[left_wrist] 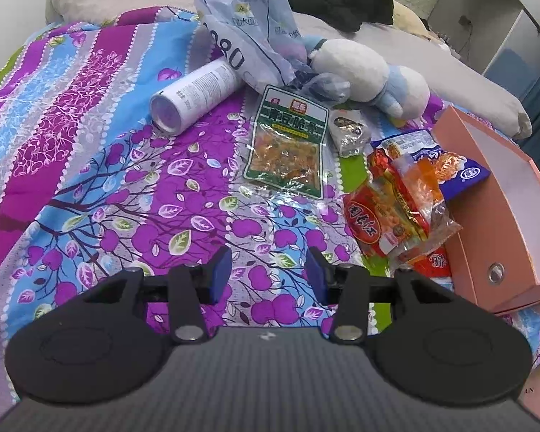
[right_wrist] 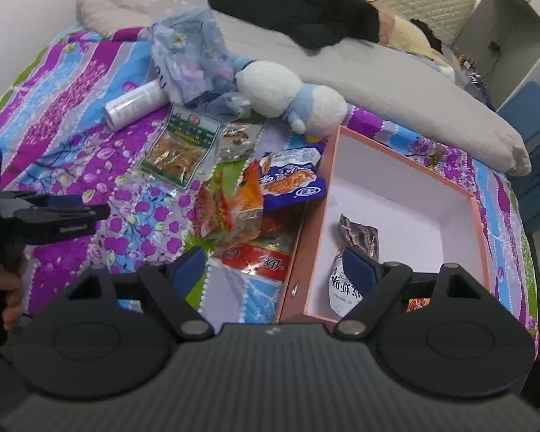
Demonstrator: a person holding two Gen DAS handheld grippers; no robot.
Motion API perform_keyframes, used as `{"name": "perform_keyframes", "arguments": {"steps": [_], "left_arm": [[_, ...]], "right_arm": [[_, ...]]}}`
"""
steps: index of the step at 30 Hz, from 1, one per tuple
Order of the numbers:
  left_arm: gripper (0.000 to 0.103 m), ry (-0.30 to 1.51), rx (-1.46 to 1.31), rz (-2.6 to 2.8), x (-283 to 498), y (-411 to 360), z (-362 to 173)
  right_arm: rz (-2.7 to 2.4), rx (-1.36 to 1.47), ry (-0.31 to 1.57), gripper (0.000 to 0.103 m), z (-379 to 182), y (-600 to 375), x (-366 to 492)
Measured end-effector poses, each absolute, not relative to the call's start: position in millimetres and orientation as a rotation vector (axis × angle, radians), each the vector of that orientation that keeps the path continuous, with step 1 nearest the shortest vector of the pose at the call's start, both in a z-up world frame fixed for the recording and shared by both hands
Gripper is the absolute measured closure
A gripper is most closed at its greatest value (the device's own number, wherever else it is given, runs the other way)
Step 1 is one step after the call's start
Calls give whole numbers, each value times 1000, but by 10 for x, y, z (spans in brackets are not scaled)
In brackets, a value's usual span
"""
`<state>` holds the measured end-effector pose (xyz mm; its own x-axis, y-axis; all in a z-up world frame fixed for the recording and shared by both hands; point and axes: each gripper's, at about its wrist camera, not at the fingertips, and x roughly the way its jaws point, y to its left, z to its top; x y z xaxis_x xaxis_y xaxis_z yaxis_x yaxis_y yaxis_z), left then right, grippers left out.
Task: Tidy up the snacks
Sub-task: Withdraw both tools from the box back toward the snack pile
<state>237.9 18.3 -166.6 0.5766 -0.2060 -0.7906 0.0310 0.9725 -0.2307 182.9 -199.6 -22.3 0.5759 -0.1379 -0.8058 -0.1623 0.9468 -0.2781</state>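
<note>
A pink box (right_wrist: 406, 194) with a white inside stands on the bed; it also shows in the left wrist view (left_wrist: 500, 216). One silver-and-dark snack packet (right_wrist: 352, 262) lies inside it. My right gripper (right_wrist: 273, 270) is open and empty, its fingers straddling the box's left wall. Left of the box lies a pile of red and orange snack bags (left_wrist: 396, 212) and a blue bag (right_wrist: 291, 180). A green bean-snack bag (left_wrist: 288, 140) and a small silver packet (left_wrist: 349, 129) lie further back. My left gripper (left_wrist: 268, 273) is open and empty above the bedsheet; it also shows at the left of the right wrist view (right_wrist: 54, 212).
A white cylinder can (left_wrist: 194, 97), a crumpled pale blue plastic bag (left_wrist: 248, 32) and a white-and-blue plush toy (left_wrist: 370, 72) lie behind the snacks. Grey bedding (right_wrist: 396, 82) and black clothing (right_wrist: 291, 10) fill the far side. A white cabinet (left_wrist: 486, 10) stands at the right.
</note>
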Motion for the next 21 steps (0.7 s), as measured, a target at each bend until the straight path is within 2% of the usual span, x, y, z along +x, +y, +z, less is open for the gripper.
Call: {"name": "perform_keyframes", "arguments": {"steps": [21], "left_arm": [[52, 956, -212, -161, 2858, 139, -1899]], "right_arm": [[-24, -331, 1036, 18, -380, -1944, 2416]]}}
